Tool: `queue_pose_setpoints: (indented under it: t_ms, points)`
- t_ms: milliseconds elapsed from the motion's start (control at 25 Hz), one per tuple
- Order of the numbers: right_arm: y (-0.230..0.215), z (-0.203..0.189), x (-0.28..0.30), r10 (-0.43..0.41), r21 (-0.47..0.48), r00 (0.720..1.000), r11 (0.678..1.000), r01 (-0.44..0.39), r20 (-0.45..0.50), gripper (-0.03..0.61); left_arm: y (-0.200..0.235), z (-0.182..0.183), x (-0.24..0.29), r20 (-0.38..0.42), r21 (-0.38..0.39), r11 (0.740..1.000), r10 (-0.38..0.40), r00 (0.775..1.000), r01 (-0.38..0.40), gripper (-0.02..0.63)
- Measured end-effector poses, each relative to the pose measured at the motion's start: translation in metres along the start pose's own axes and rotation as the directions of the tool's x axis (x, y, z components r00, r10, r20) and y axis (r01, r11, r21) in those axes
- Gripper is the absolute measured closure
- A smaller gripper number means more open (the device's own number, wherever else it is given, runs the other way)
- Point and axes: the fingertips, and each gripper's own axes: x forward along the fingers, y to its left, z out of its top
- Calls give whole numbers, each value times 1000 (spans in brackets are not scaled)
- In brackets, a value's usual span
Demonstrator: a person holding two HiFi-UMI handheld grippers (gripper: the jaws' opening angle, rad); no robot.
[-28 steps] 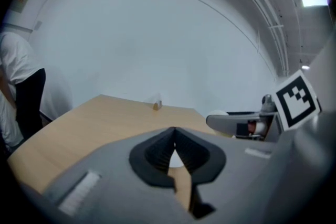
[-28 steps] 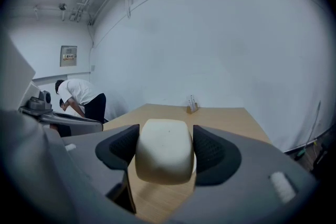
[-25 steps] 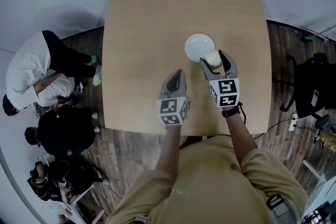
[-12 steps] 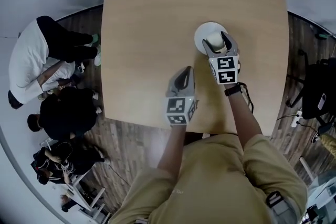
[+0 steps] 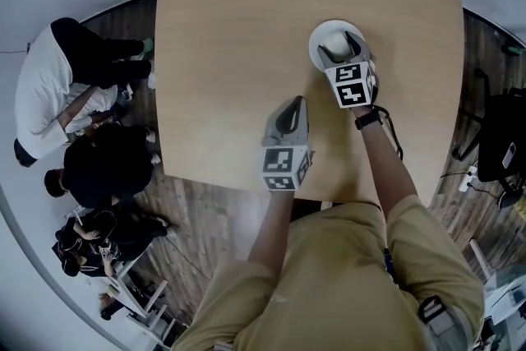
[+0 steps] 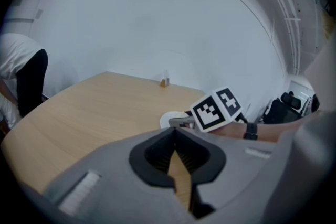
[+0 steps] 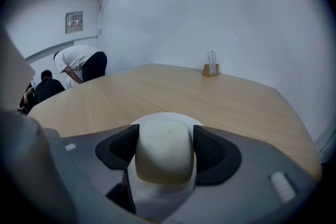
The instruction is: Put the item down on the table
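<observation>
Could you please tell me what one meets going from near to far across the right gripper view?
Right gripper, shut on the cream rounded item -> white plate -> bare wooden table -> small wooden holder at the table's far edge -> white wall.

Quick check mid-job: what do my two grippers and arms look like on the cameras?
Both the left gripper and right gripper are grey wedge-shaped shells with black ribbed pads, each carrying a white cube with black square markers. The person wears a tan short-sleeved shirt and a black wristband on the right wrist.
</observation>
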Motion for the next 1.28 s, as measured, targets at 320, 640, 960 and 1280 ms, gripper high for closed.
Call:
queue_pose_setpoints:
  t_ms: [320, 640, 960, 1280]
  points:
    - [4, -14, 4, 4, -45, 993, 999, -10, -118, 252, -6, -2, -19, 21, -1, 1000, 11, 1000, -11, 611]
    - [8, 2, -32, 0, 53, 997, 999, 4, -75, 166, -15, 21, -45, 90, -27, 1000, -10, 996, 13, 611]
    - [19, 29, -135, -20, 172, 996, 985, 4, 91, 269, -35, 53, -78, 175, 22, 999, -52, 983, 49, 611]
    - [17, 49, -269, -151, 238, 955, 967, 90, 255, 462, -56, 64, -124, 229, 118, 991, -93, 969, 67, 611]
